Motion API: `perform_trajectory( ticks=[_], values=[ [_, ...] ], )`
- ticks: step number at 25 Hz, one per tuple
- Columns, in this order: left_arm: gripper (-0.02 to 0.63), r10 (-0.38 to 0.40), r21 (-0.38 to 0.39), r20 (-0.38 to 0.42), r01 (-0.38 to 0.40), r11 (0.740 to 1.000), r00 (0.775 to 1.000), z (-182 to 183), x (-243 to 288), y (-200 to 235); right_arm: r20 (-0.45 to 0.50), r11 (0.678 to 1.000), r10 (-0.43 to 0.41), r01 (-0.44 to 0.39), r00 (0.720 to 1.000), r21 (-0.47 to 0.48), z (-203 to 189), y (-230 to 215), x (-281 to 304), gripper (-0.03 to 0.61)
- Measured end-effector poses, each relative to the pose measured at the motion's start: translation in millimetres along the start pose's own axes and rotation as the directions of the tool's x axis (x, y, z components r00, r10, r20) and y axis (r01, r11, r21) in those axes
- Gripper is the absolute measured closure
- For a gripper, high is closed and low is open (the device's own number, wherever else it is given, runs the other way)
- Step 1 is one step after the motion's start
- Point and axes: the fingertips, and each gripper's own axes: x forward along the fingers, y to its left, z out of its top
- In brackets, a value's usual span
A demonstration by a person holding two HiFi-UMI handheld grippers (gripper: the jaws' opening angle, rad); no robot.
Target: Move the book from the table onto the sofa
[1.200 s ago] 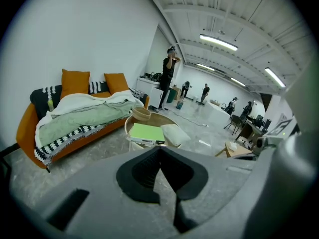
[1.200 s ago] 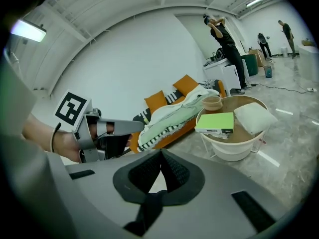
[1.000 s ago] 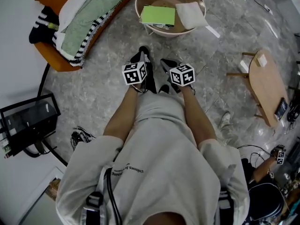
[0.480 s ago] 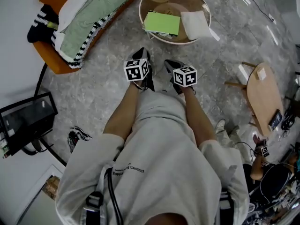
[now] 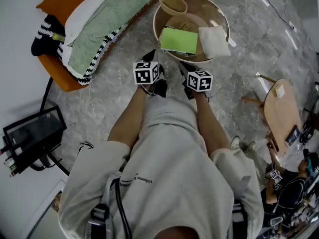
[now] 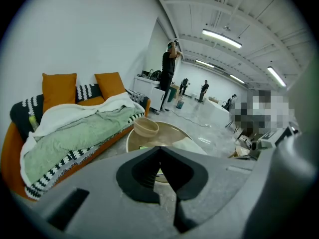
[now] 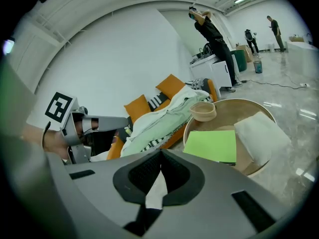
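Note:
A lime-green book lies flat on the low round wooden table, beside a tan bowl and a white folded cloth. The orange sofa, draped with a green blanket, stands left of the table. My left gripper and right gripper are side by side just short of the table, both shut and empty. In the right gripper view the book lies ahead past the shut jaws of the right gripper. In the left gripper view the left gripper hides most of the book.
A small wooden side table with a phone stands to the right. A black frame stand is on the floor at left. Cables and gear lie at lower right. Several people stand far off in the hall.
Both grippers have advanced toward the round table, still shut. The table, book and sofa now sit closer in front of them in the head view.

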Motion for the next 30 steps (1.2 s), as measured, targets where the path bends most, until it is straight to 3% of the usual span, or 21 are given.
perform_trajectory(
  ticks=[6, 10, 13, 22, 30],
  values=[
    [0.604, -0.031, 0.050, -0.041, 0.033, 0.998, 0.999, 42, 39, 52, 0.027, 0.998, -0.001, 0.000, 1.000, 0.065, 39, 2, 65, 0.573],
    [0.604, -0.077, 0.039, -0.074, 0.080, 0.996, 0.994, 57, 69, 74, 0.133, 0.988, -0.020, -0.001, 0.991, 0.155, 69, 1, 84, 0.572],
    [0.604, -0.104, 0.019, -0.072, 0.106, 0.994, 0.992, 65, 89, 83, 0.163, 0.988, -0.069, 0.045, 0.984, 0.145, 81, -6, 87, 0.572],
    [0.604, -0.163, -0.148, -0.182, 0.137, 0.979, 0.970, -1, 121, 72, 0.098, 0.947, -0.262, 0.236, 0.960, 0.218, 60, -61, 50, 0.572],
    [0.604, -0.148, -0.150, -0.306, 0.105, 0.983, 0.940, -57, 149, 94, 0.000, 0.910, -0.308, 0.294, 0.951, 0.291, 14, -114, 66, 0.573]
  ],
)
